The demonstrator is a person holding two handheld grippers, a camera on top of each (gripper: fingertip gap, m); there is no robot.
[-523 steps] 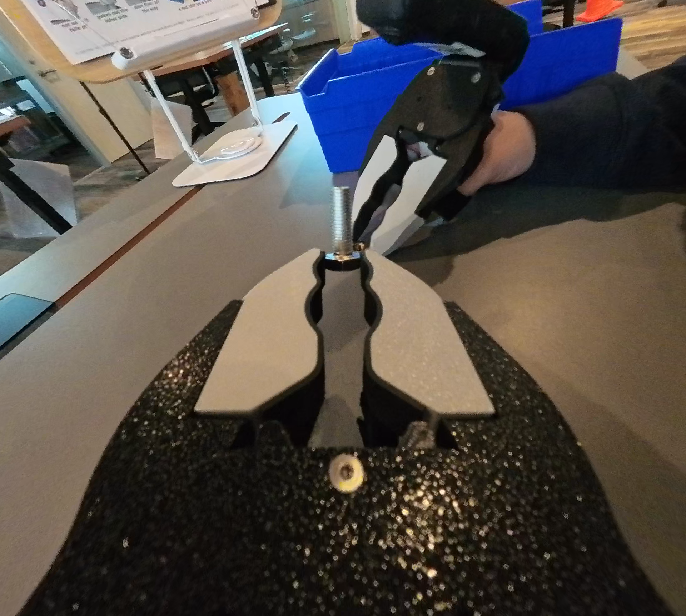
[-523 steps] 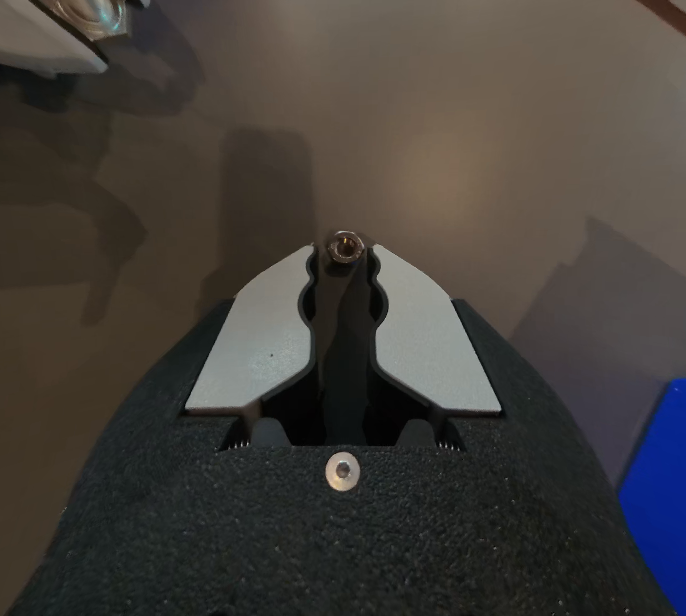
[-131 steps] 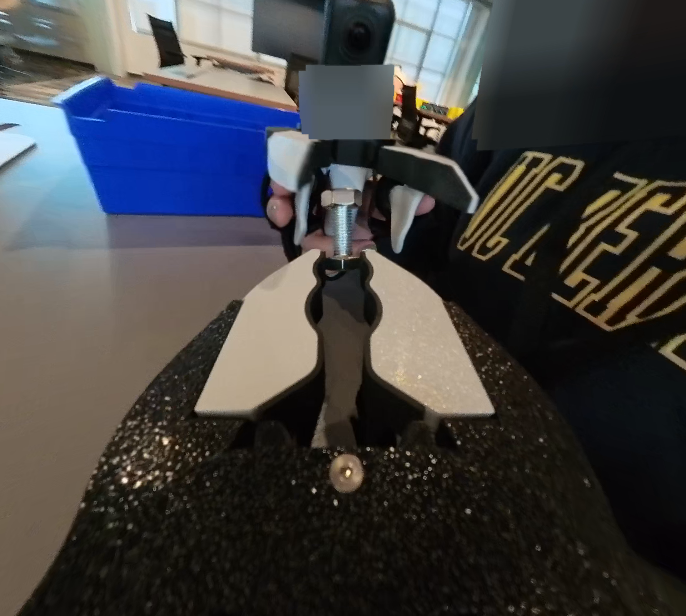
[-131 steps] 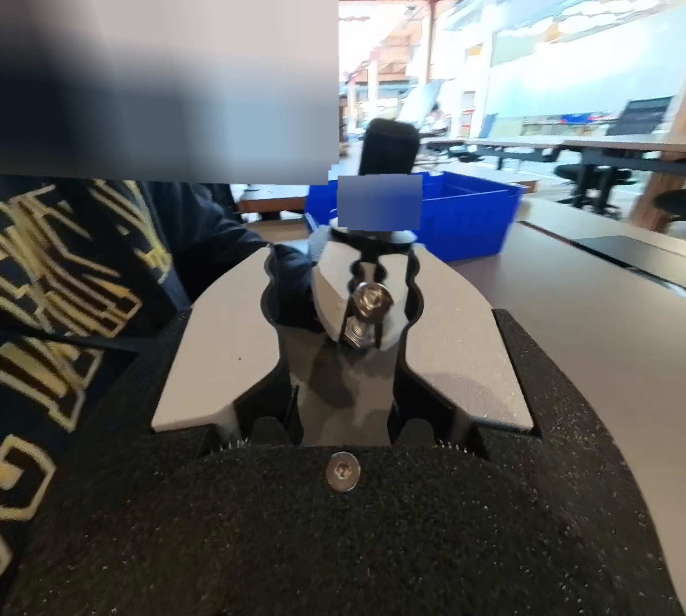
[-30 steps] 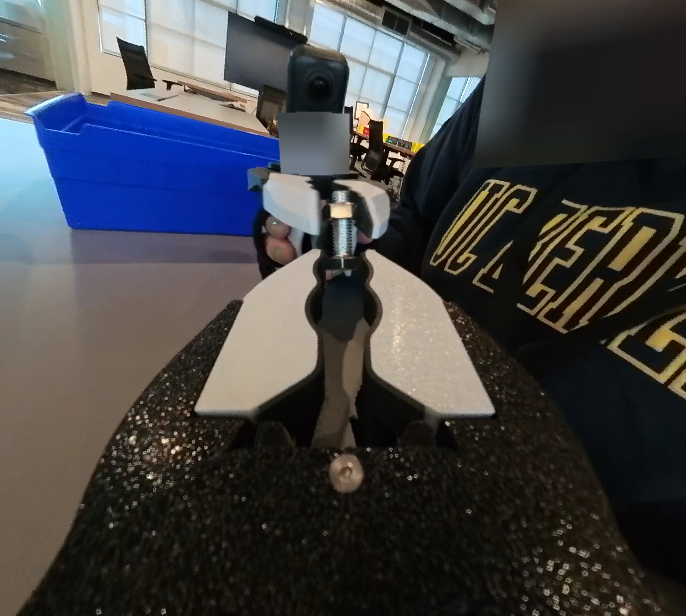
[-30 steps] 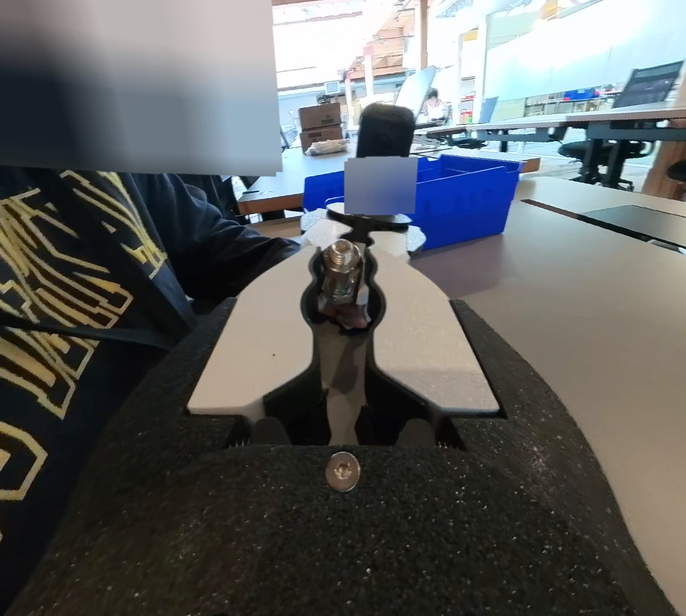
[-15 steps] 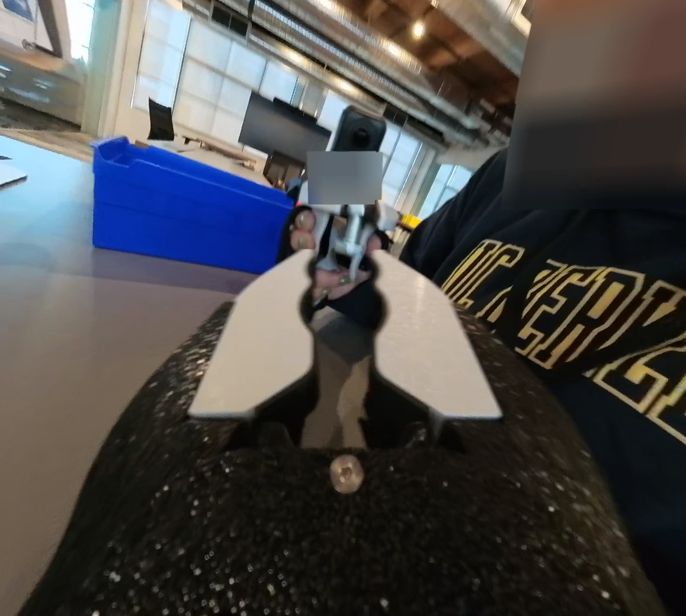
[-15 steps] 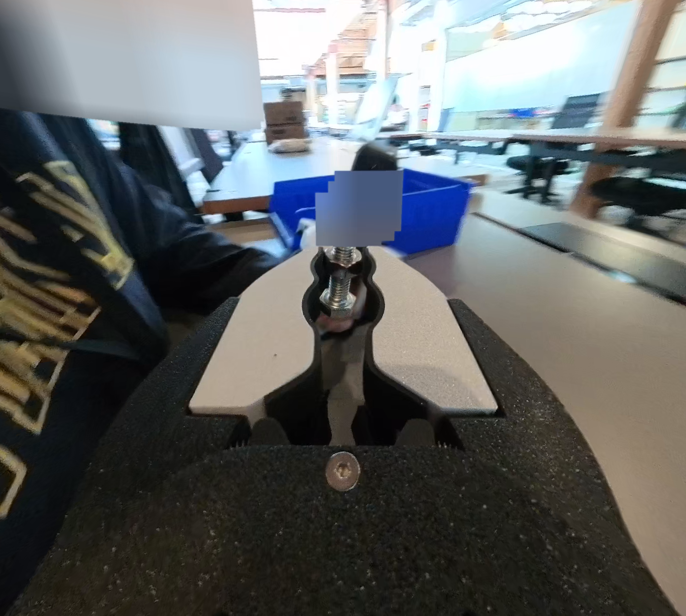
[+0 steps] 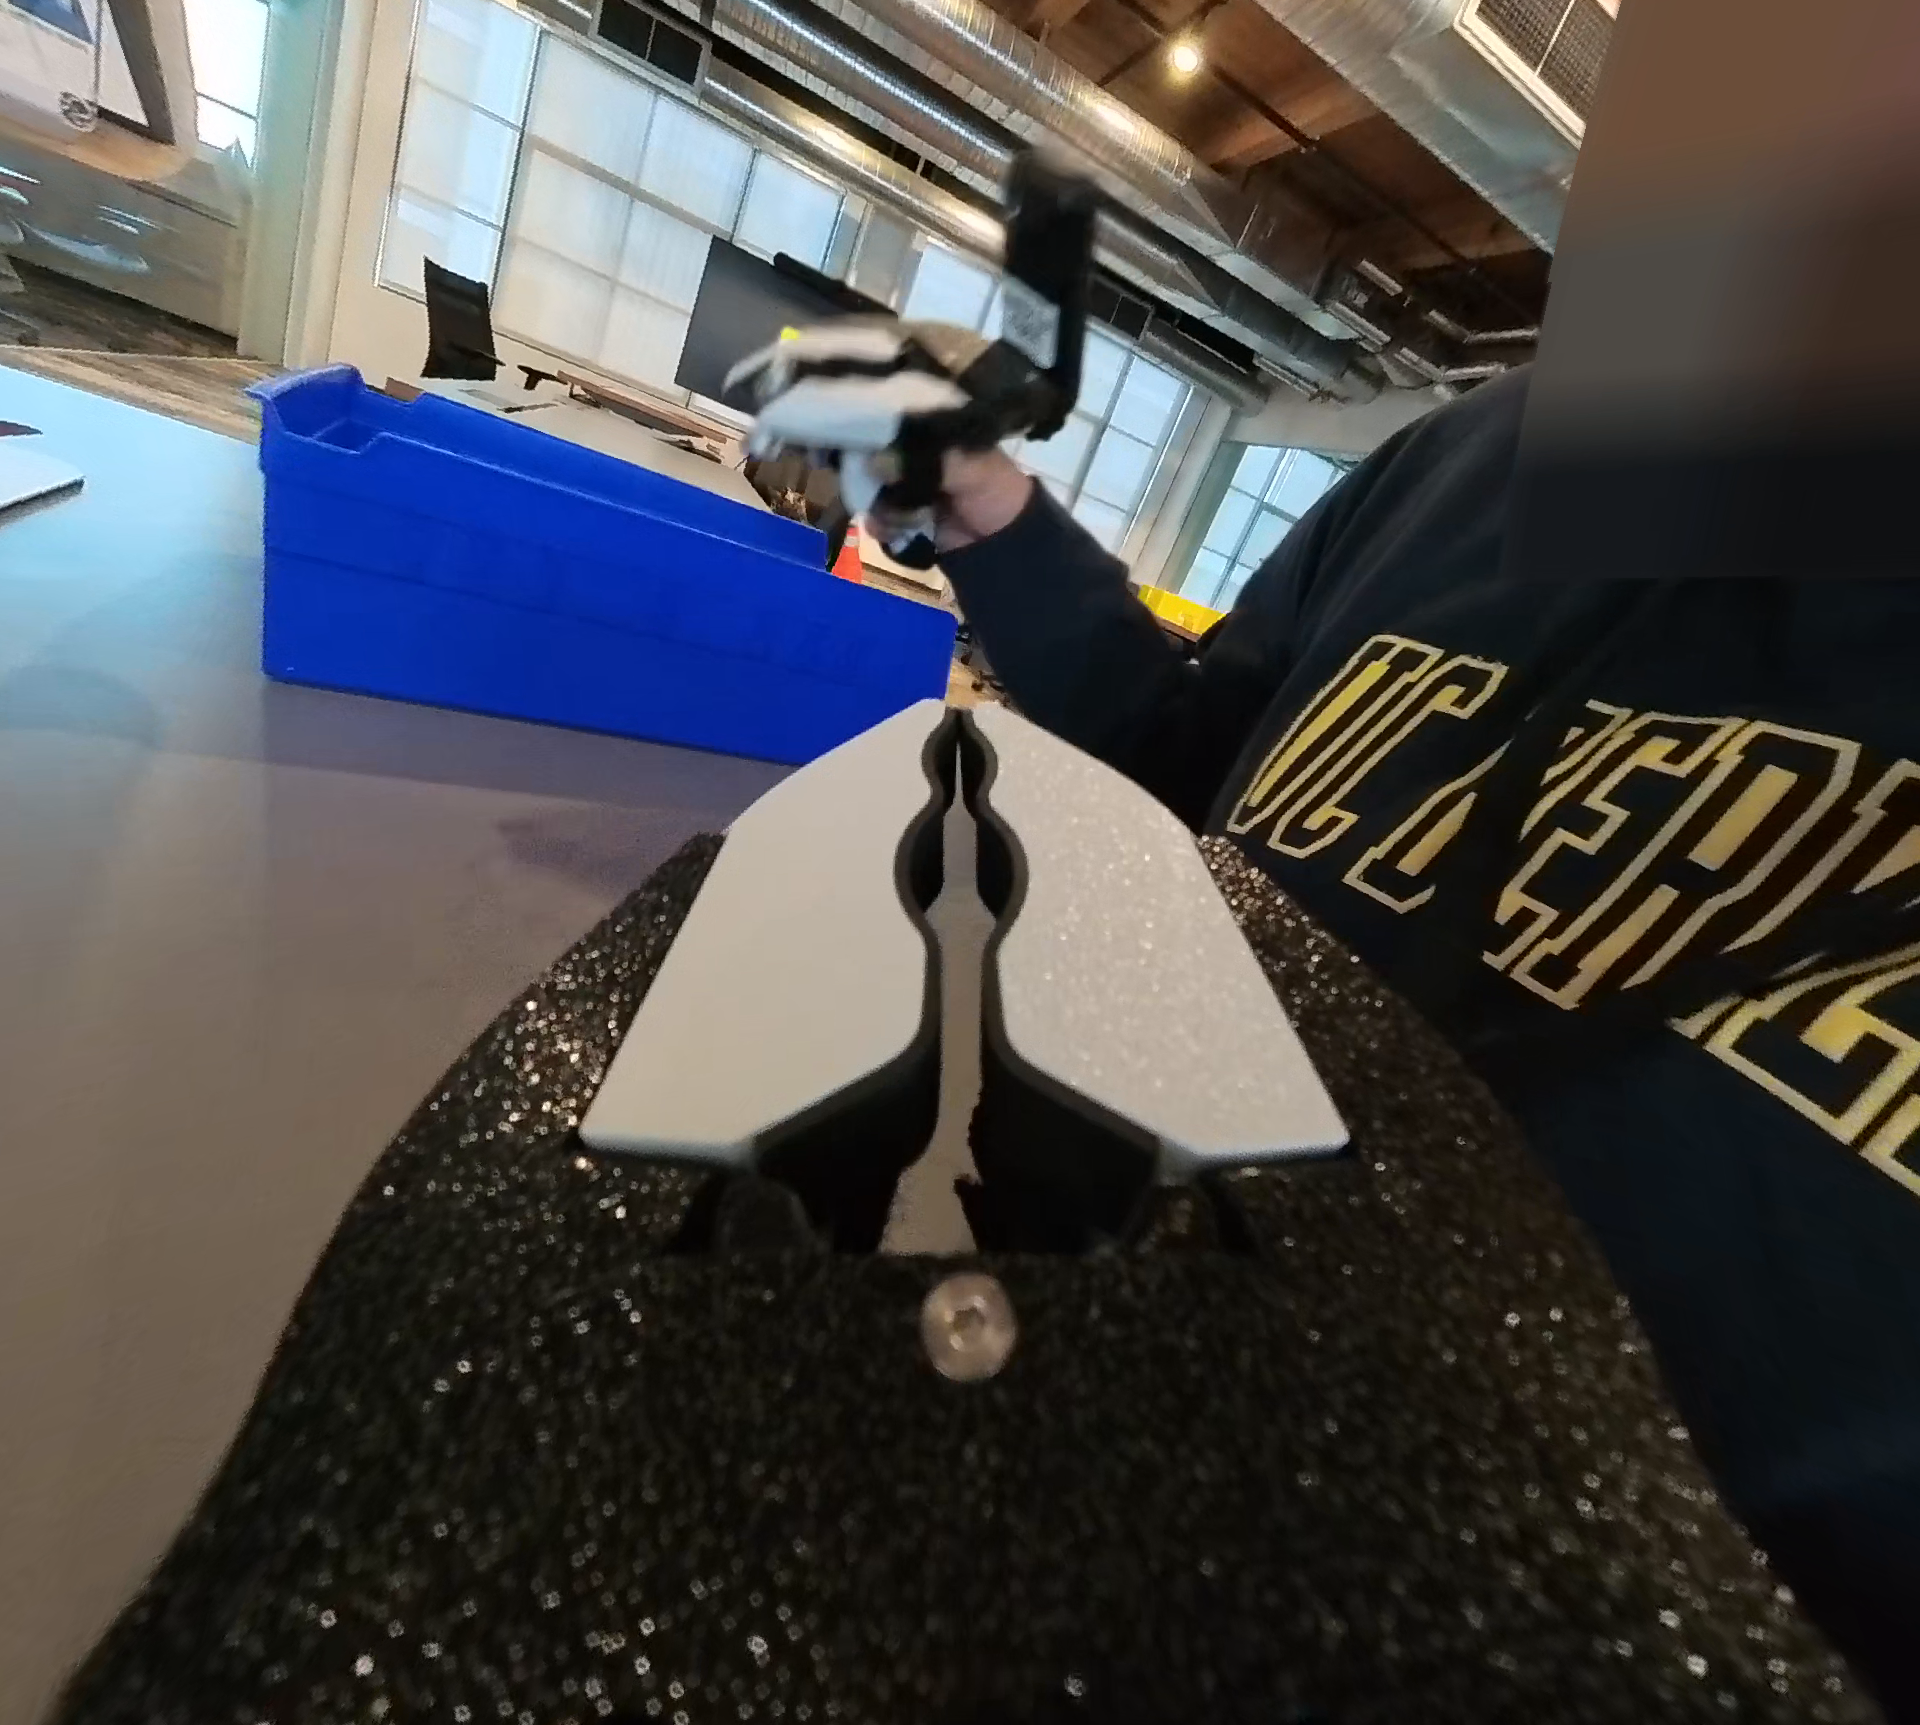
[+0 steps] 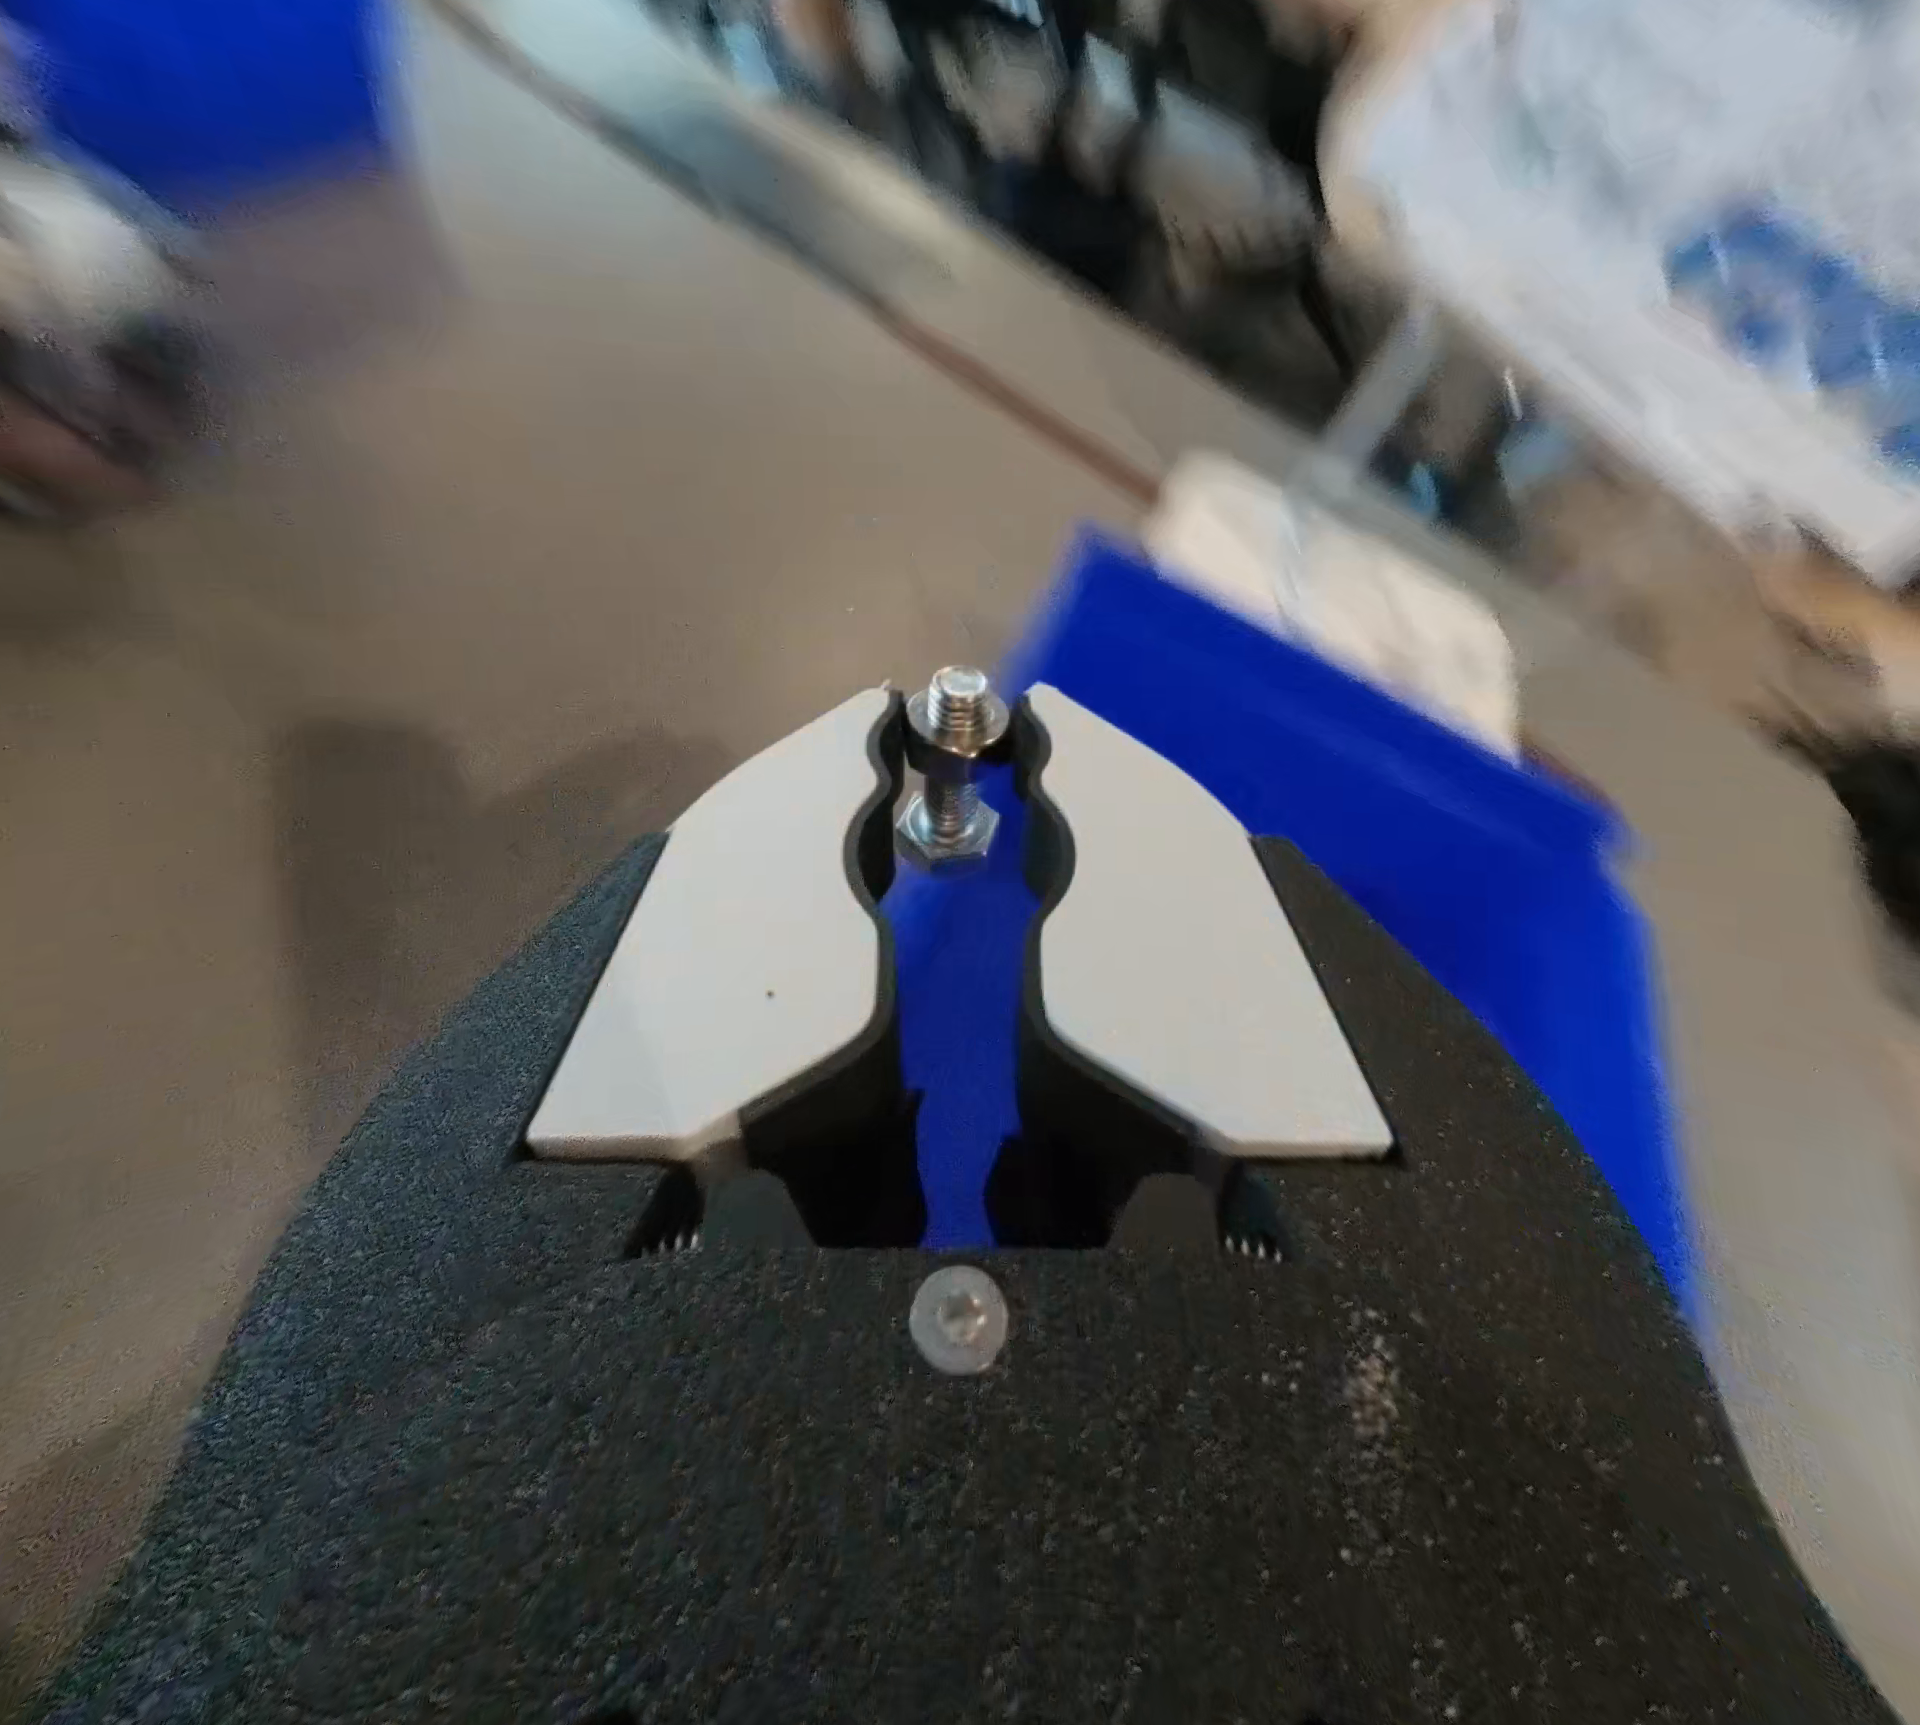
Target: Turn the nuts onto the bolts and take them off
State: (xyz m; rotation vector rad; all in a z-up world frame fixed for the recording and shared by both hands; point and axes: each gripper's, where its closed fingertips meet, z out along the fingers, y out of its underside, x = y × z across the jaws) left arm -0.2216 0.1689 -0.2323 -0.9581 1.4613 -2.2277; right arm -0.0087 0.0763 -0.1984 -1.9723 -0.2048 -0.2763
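Table (image 9: 260, 896): grey, matte, the largest surface in both views; carries the bin and shows no loose hardware where it is visible.

Person (image 9: 1558, 844): dark printed sweatshirt, seated close on the far side of the left gripper; the sleeve (image 9: 1070, 636) reaches up to the raised right gripper.

Blue bin (image 9: 582, 595): open plastic tub on the table, beyond the left gripper and well apart from it. In the right wrist view a blue bin wall (image 10: 1351, 802) lies directly under the fingertips; contents not visible.

Left gripper (image 9: 958, 725): fingers pressed almost together, only a thin wavy slit between them, nothing held. A second ago it met the bolt end-on with the right gripper; it has since let go, drawn back and closed empty.

Right gripper (image 10: 956, 709): jaws closed to a narrow gap, clamped on the nut. It has swung up and away from the left, tipped over the bin; the background is heavily motion-blurred. Seen from the left wrist view it sits high and blurred (image 9: 862, 418).

Bolt (image 10: 948, 802): short, silver, threaded; head toward the camera, tip pointing away.

Nut (image 10: 954, 725): silver, near the threaded tip, pinched between the right fingertips.

Judgement: nut and bolt now ride together in one gripper, so this pair looks finished and bound for the bin. Obstructions: none evident; the bin wall is the only thing near the path.
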